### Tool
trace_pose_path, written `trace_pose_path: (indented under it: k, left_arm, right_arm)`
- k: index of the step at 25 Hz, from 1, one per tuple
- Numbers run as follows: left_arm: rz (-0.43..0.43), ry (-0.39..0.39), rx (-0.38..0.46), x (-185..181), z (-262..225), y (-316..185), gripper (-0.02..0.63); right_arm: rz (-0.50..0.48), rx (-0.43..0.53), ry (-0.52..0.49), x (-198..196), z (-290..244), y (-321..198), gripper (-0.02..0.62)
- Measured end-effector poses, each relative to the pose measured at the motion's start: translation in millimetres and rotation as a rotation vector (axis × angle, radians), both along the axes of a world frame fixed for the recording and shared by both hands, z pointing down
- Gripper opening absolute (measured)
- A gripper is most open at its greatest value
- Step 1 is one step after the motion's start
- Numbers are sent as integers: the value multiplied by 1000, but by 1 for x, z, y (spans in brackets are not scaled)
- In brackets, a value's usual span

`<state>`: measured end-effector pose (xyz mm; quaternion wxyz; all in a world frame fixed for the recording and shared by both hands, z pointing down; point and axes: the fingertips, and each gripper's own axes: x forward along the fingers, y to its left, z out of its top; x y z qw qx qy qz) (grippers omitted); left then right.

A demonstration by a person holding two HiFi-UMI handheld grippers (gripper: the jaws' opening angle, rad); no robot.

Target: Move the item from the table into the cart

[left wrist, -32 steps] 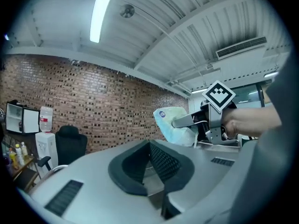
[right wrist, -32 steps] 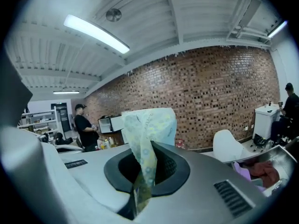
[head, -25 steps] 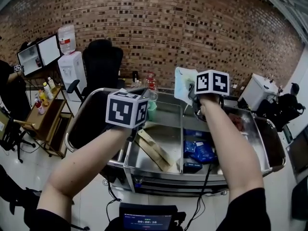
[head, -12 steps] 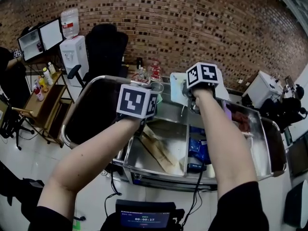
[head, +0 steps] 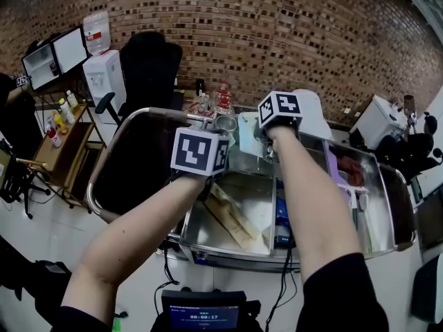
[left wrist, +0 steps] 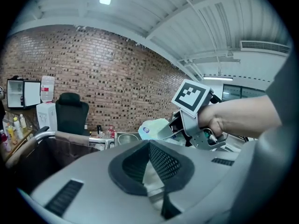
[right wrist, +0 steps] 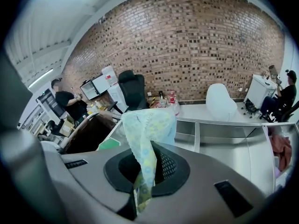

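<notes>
Our right gripper has its jaws squeezed together on a thin packet. The packet is pale blue and yellow with little dots. It hangs in the air over the back of the shiny metal cart, not touching it. Our left gripper has its jaws together too (a pale bit shows in the tiny gap, and we cannot tell what it is). It is just beside the right one. Down in the cart lie brown flat strips and blue packs.
</notes>
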<state>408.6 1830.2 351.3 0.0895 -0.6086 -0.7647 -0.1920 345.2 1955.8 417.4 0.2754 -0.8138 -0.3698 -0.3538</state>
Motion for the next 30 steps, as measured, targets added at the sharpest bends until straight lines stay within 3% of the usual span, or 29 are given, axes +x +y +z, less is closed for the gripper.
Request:
trace_pose_path:
  k: [6, 13, 30]
  left_arm:
    - [-22, -3, -5, 9, -2, 16, 0]
    - [2, -1, -5, 10, 8, 22, 0]
    - [26, -15, -24, 19, 12, 33, 0]
  right_arm:
    - [21, 11, -49, 3, 10, 14, 4]
    - [40, 73, -79, 7, 40, 15, 4]
    - [80, 110, -162, 15, 77, 25, 5]
